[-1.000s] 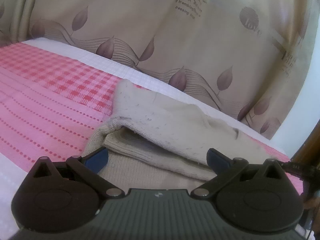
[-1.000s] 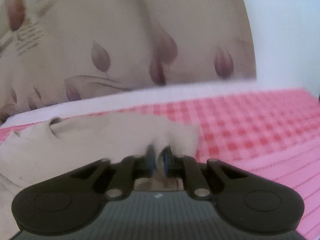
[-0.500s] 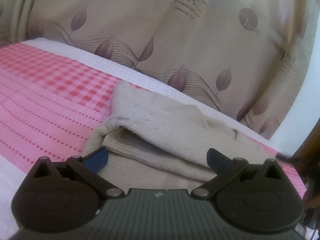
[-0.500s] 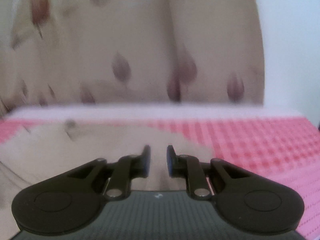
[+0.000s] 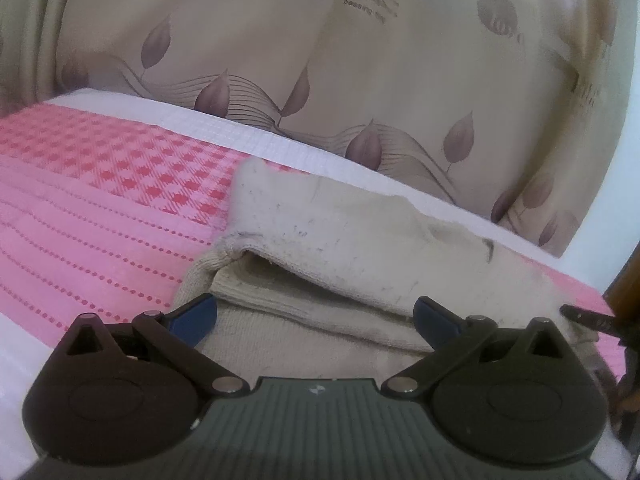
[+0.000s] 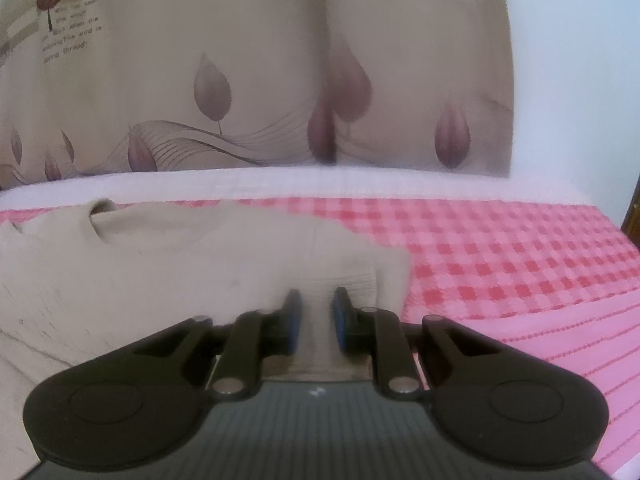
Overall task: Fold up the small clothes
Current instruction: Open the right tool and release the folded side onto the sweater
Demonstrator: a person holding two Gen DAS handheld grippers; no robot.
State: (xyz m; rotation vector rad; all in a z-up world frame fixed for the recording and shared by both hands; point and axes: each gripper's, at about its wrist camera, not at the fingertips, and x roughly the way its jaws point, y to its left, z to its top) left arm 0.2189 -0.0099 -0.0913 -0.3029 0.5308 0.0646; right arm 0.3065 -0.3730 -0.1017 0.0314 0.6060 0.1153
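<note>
We see a beige knit sweater [image 5: 340, 236] lying on the pink checked bedspread [image 5: 100, 208], one side flap folded over its body, a leaf-print curtain [image 5: 360, 80] hanging behind the bed. Our left gripper [image 5: 314, 314] hovers low over the near edge of the garment with its jaws spread wide, grasping nothing. Our right gripper [image 6: 314, 318] sits at the sweater's [image 6: 200, 256] right edge, jaws parted by a narrow gap, cloth showing between them but not pinched
</note>
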